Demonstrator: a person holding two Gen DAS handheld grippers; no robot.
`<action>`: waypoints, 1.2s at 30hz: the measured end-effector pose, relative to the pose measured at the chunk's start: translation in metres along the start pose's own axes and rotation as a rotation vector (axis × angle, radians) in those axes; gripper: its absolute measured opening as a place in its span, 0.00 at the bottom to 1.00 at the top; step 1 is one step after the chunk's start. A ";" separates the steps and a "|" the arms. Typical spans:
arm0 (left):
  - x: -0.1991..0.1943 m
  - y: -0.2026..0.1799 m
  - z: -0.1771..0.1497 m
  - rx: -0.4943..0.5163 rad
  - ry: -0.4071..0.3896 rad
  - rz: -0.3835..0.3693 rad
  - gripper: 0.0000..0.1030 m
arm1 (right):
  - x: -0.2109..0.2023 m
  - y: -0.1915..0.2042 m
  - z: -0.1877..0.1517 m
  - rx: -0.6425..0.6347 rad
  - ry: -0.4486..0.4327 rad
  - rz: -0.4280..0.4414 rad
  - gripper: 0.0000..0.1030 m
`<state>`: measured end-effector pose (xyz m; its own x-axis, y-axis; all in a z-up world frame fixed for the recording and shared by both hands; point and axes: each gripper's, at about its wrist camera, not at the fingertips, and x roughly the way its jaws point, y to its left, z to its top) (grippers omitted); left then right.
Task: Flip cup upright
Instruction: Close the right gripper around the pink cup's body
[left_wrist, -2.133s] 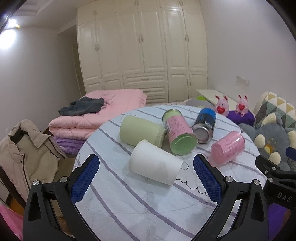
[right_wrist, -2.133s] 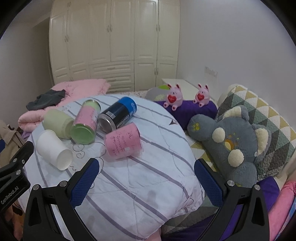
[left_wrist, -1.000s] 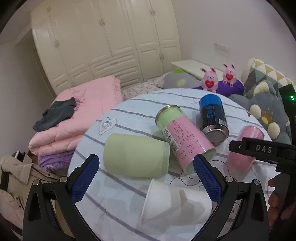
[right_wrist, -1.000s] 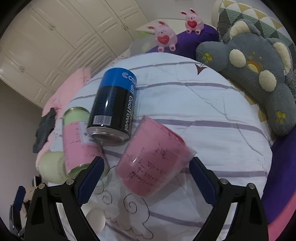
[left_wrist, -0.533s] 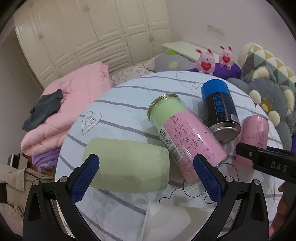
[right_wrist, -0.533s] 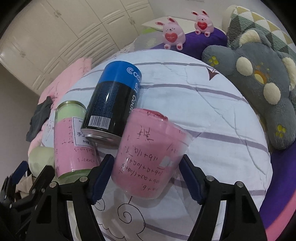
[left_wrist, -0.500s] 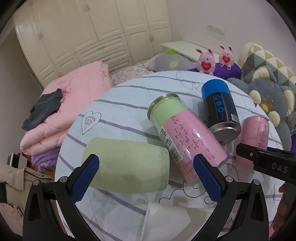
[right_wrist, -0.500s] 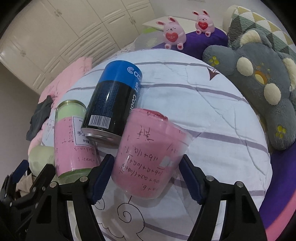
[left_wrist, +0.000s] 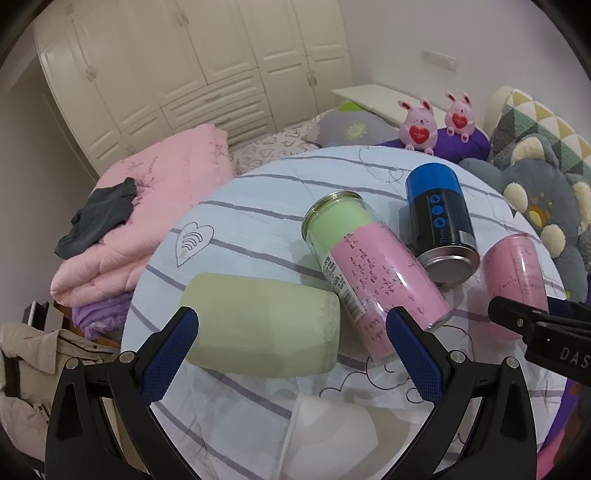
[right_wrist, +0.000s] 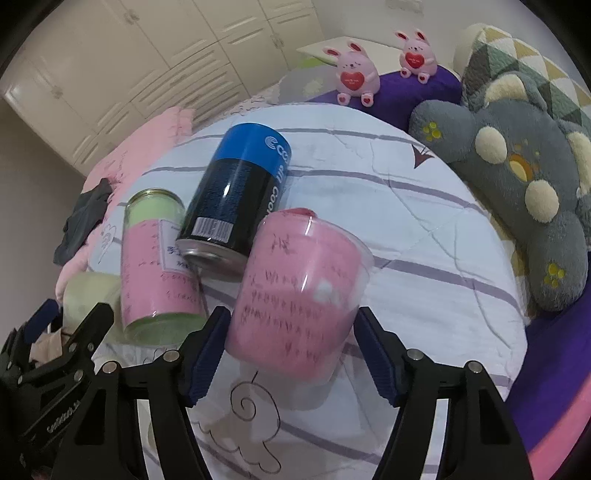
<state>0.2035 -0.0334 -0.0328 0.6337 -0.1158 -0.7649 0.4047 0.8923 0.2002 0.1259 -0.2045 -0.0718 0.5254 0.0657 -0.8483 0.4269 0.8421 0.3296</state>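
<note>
The pink cup (right_wrist: 295, 291) lies tilted on its side on the round bench (right_wrist: 424, 236). It sits right between the two blue fingers (right_wrist: 207, 347) of the right gripper (right_wrist: 291, 350). The fingers are close on both sides of it. I cannot tell if they squeeze it yet, and the cup looks a bit blurry.

The cup's far end touches the blue can (right_wrist: 236, 199), which also lies on its side. Beside the can lies a jar (right_wrist: 155, 258) with a pink label. On the cup's right the striped cloth is bare all the way to the bench edge. Past that edge sits a gray plush (right_wrist: 524, 192).

The left gripper (left_wrist: 291, 347) has its fingers wide apart and holds nothing. A green cup (left_wrist: 258, 328) lies on its side between them, a little ahead. A white cup (left_wrist: 328, 432) lies just under it, near the front edge. In this view the pink cup (left_wrist: 517, 273) is far to the right, near the bench edge.
</note>
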 end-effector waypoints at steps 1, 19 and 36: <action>-0.003 -0.001 0.000 -0.003 -0.002 -0.001 1.00 | -0.002 0.000 0.000 -0.007 -0.003 0.004 0.66; -0.064 -0.009 -0.059 -0.140 0.020 0.095 1.00 | -0.038 -0.002 -0.044 -0.226 0.019 0.045 0.64; -0.089 0.000 -0.135 -0.241 0.073 0.143 1.00 | -0.030 0.015 -0.120 -0.405 0.169 0.104 0.63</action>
<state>0.0578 0.0360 -0.0474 0.6204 0.0431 -0.7831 0.1405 0.9762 0.1650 0.0284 -0.1301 -0.0909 0.4083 0.2196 -0.8860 0.0379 0.9657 0.2569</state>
